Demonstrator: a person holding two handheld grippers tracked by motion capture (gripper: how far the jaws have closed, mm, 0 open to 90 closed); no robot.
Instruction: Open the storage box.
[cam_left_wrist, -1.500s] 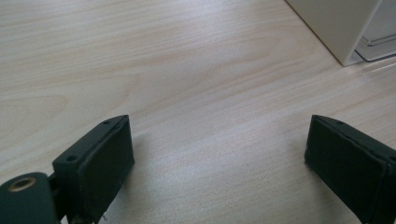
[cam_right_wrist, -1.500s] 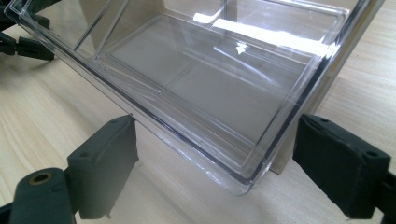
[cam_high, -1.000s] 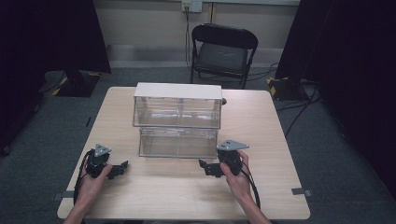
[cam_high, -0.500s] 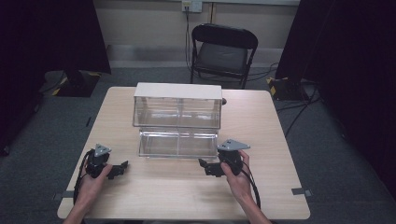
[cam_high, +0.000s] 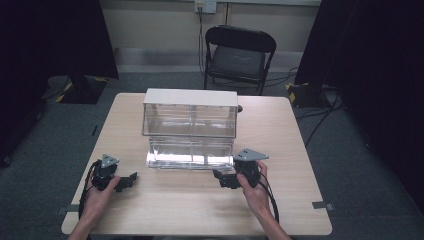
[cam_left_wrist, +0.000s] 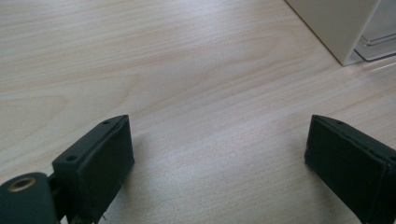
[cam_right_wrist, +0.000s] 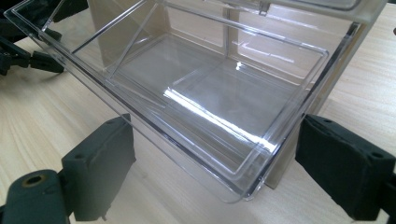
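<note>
The clear drawer (cam_high: 191, 153) stood pulled out of the lower level of a two-tier cabinet (cam_high: 190, 114) with white walls, at the middle of the bench (cam_high: 280, 125). In the right gripper view it was empty, its thin transparent walls glinting, a divider crossing the inside. It looked light, rigid and slick, probably brittle hard plastic; a judgement only, but the front lip or a front corner seemed the sensible place to pinch, gently, since a smooth wall could slide out of the pads.

The right tool (cam_high: 226, 179) lay just before the drawer's right front corner, jaws spread wide, the corner sitting between them without visible contact. The left tool (cam_high: 129, 180) rested well to the left of the drawer, jaws likewise spread over bare wood, holding nothing.

The bench was pale wood-grain laminate, flat and smooth, so the cabinet might skid if the drawer were pushed hard. Behind the cabinet stood a black folding chair (cam_high: 239, 55) on grey carpet, with dark curtains to either side and a pale wall with a socket.
</note>
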